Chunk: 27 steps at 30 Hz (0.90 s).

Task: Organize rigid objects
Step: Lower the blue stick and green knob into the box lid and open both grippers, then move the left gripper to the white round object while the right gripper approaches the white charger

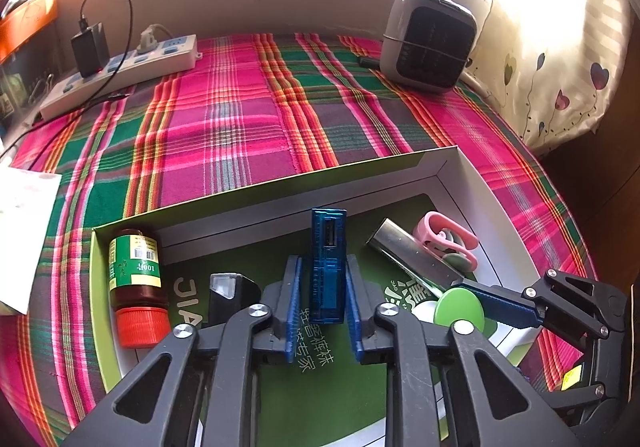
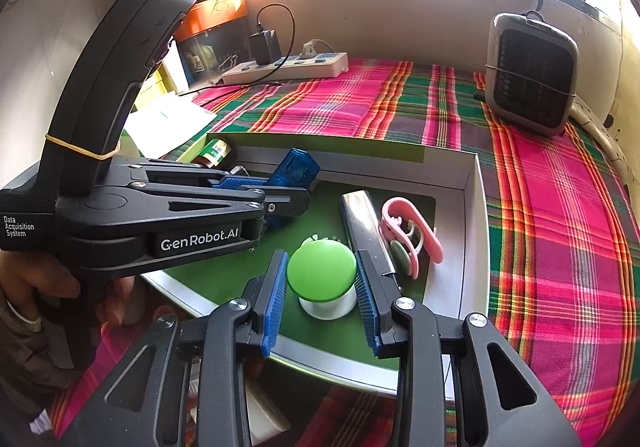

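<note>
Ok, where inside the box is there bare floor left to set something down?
Free: the green floor near the front edge, between the brown bottle and the green-capped knob. Crowded: the right side, where the metal bar and pink clip lie close together.

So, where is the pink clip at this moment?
In both views, the pink clip lies inside the box, at its right end, just right of the silver bar.

- My left gripper (image 1: 323, 303) held the blue USB device (image 1: 328, 263) upright between its pads, over the white box (image 1: 472, 183).
- A brown bottle (image 1: 136, 279) lay at the box's left; a pink clip (image 1: 448, 243) lay at its right.
- My right gripper's finger (image 1: 500, 303) touched the green cap (image 1: 460, 307).
</note>
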{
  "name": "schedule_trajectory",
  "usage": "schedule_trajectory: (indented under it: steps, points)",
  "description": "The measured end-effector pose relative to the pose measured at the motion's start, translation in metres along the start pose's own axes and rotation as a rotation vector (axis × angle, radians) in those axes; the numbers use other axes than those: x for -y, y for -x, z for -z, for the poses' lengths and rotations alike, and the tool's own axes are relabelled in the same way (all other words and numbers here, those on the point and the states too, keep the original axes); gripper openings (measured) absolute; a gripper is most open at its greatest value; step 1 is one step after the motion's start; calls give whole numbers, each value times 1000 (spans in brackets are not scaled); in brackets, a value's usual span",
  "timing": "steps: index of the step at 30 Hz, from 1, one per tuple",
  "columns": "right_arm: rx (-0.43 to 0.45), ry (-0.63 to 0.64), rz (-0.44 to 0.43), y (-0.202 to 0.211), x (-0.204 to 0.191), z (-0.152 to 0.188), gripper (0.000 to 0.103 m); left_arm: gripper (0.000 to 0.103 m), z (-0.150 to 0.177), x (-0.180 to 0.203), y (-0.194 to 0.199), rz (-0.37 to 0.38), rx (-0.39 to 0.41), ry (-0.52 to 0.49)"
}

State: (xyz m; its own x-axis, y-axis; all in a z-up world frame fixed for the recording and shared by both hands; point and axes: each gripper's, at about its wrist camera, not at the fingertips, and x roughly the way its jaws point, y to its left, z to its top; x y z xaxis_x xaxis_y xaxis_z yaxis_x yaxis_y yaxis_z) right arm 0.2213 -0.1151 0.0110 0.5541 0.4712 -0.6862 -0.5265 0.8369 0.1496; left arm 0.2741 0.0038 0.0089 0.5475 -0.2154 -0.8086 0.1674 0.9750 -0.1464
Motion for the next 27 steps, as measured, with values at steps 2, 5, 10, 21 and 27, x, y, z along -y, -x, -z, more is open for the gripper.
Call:
schedule_trajectory:
  steps: [2,5,10,21,27]
  points:
    - [2,-1,0,1,0,0,35,24,0,0,1,2,2,7]
    - [3,-4,0,2,0,1,37,25,2,0,4,-2,8,10]
    - [11,-5,7,4,0,2,43,27,3,3,10,7,18,4]
    - [30,-6,20,15,-5,8,50,35,9,2,30,26,52,19]
    - [59,-15,23,30,-6,12,50,35,19,-2,50,33,81,37]
